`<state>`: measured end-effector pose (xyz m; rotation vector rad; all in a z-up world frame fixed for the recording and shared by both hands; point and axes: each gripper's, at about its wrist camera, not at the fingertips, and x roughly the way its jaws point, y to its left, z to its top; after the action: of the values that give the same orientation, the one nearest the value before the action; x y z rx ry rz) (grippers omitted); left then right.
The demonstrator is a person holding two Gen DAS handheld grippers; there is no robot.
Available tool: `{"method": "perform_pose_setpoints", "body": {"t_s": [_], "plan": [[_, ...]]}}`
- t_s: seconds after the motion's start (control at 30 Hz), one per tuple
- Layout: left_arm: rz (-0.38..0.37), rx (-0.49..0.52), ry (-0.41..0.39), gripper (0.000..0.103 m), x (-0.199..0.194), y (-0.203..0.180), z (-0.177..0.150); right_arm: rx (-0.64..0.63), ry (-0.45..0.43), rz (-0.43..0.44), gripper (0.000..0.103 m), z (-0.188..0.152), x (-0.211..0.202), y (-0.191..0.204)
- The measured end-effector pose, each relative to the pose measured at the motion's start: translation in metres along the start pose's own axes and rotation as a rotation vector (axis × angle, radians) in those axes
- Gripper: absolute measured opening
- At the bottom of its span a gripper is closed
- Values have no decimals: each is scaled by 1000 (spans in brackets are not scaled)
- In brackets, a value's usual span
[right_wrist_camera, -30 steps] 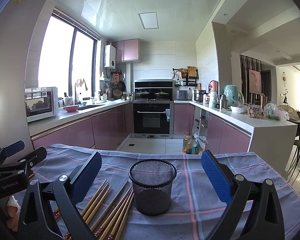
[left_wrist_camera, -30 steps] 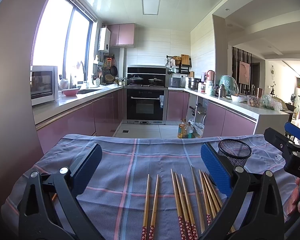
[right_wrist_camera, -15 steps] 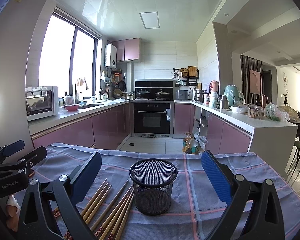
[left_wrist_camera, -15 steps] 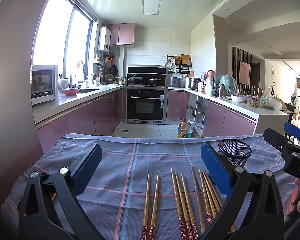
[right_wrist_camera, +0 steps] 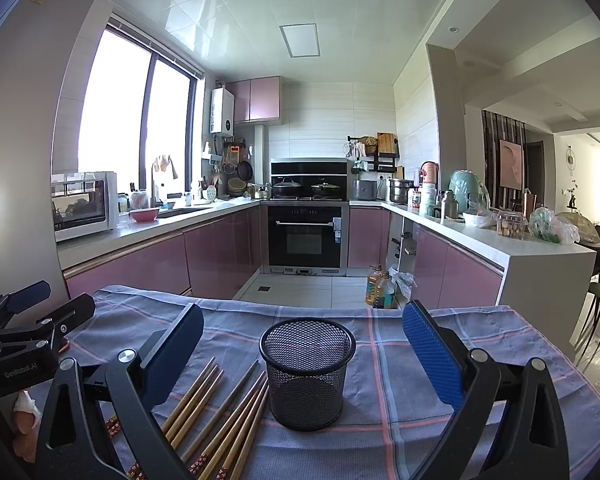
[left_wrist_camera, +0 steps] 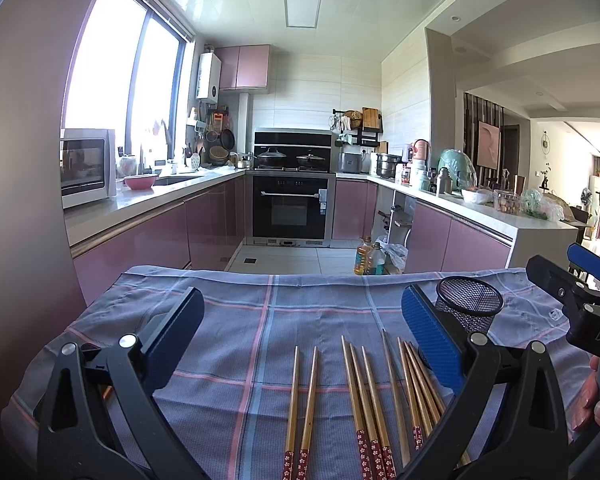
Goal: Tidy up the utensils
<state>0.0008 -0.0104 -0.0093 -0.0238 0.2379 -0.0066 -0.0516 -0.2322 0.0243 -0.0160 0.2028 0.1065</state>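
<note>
Almost nothing has changed over the last second. In both wrist views the mesh cup [right_wrist_camera: 307,372] stands upright at the same spot on the checked cloth [right_wrist_camera: 440,412] that covers the tabletop, and the chopsticks [left_wrist_camera: 364,404] lie in the same fan as before. From the left wrist view I count about 9 of them, flat on the cloth, red patterned ends toward the camera; 2 lie a little apart, farther from the cup, while the rest are bunched closer to it, the nearest tips reaching close to its base. The cup looks empty as far as the mesh lets me see.

The left tongs [left_wrist_camera: 300,340] are released, jaws spread wide, hovering above the cloth with the chopsticks between and below them, well to the left of the cup [left_wrist_camera: 469,305]. The right tongs [right_wrist_camera: 300,344] are likewise released and hold nothing; the cup sits between their jaws but touches neither.

My reading is that the task has not really begun: no chopstick is lifted and none is in the cup. The stillness looks like a pause before the first reach. The likely first move is for one pair of tongs to drop onto the chopsticks beside the cup and clench on 1 or a few, while the other steadies the light cup, which could tip or slide on the cloth.
</note>
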Motion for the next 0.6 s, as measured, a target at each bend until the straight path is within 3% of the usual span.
{"method": "perform_pose_setpoints", "body": {"t_s": [0.6], "plan": [[-2, -1, 10, 97, 3, -1, 0, -4, 5, 8, 96, 1, 0, 0]]}}
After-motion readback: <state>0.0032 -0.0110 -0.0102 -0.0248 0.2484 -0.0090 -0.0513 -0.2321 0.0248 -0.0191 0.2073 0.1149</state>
